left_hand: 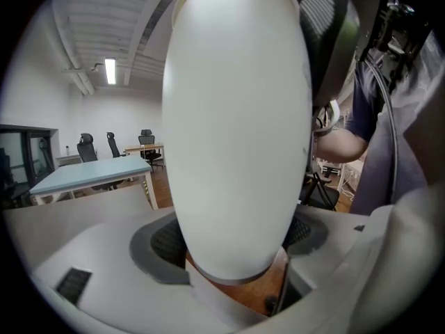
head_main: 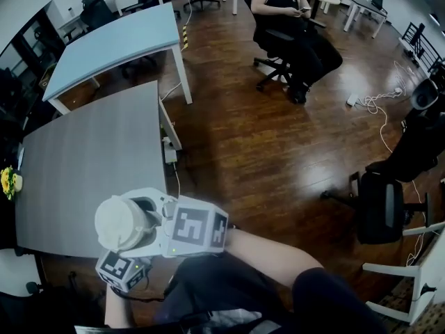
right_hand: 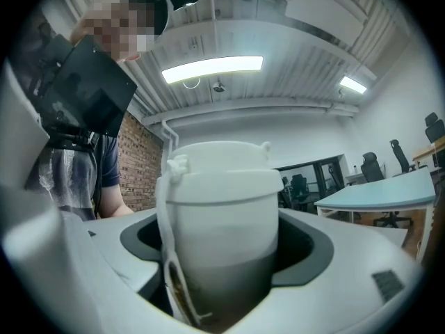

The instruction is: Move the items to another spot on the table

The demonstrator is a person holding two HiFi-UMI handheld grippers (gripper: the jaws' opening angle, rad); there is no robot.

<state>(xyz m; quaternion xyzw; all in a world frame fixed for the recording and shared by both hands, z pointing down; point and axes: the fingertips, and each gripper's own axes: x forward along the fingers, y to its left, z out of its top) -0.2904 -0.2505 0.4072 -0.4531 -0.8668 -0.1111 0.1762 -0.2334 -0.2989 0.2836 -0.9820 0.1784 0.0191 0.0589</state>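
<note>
A dark wooden floor (head_main: 278,138) is seen across most of the head view. A grey table (head_main: 90,165) is set at the left, with a light blue table (head_main: 118,44) beyond it. A person (head_main: 292,19) is seated on an office chair farther back, and a black chair (head_main: 382,207) is parked at the right. Low in the view, by the grey table's near corner, a white lidded cup (head_main: 119,223) is held up off the tabletop. It is clamped between the pads of the left gripper (left_hand: 233,239), whose jaws are spread wide around its body. It is also gripped, upright, by the right gripper (right_hand: 222,249). Yellow flowers (head_main: 8,181) are seen at the table's left edge.
</note>
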